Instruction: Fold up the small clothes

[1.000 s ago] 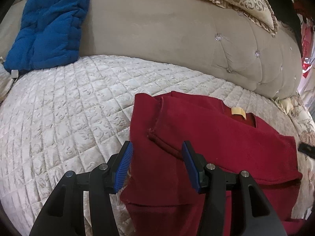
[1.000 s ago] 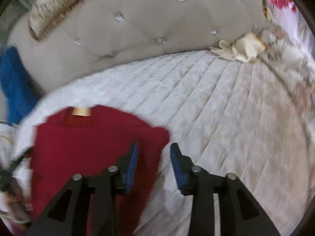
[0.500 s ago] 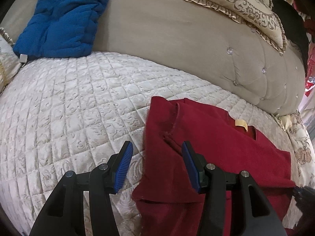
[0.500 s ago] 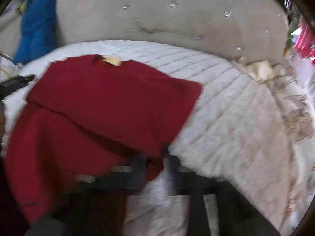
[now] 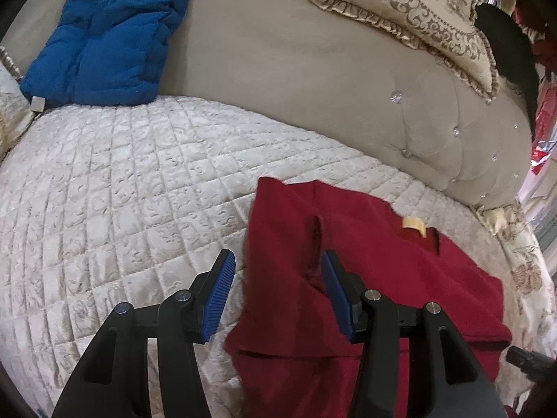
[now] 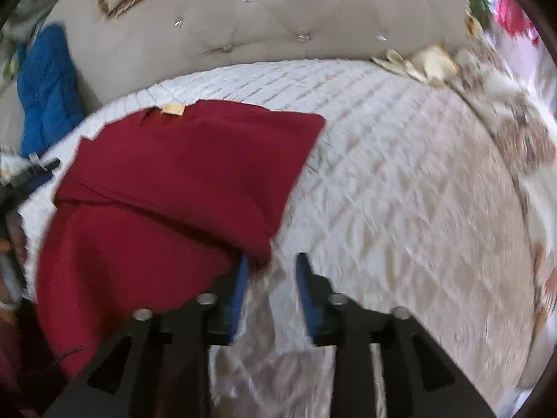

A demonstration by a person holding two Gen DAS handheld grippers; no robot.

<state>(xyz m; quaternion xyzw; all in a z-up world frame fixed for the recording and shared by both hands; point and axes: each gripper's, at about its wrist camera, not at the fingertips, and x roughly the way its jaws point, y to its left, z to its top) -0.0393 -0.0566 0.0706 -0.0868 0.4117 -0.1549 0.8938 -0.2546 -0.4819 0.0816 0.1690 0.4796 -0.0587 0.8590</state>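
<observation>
A dark red garment (image 5: 376, 278) with a tan neck label (image 5: 413, 224) lies partly folded on the white quilted bed; its sides are turned in over the body. My left gripper (image 5: 276, 292) is open, its jaws straddling the garment's left folded edge, holding nothing. In the right wrist view the same red garment (image 6: 181, 188) lies left of centre. My right gripper (image 6: 271, 289) is open and empty, just past the garment's lower right corner, over the quilt (image 6: 400, 191).
A beige tufted headboard (image 5: 313, 87) runs along the back. A blue padded cushion (image 5: 104, 31) leans at its left and an ornate pillow (image 5: 417, 10) at its right. A crumpled cream cloth (image 6: 424, 64) lies at the bed's far right.
My right gripper has swung along the garment's right side to its lower corner, with motion blur. My left gripper has drawn back and left slightly; both stay open.
</observation>
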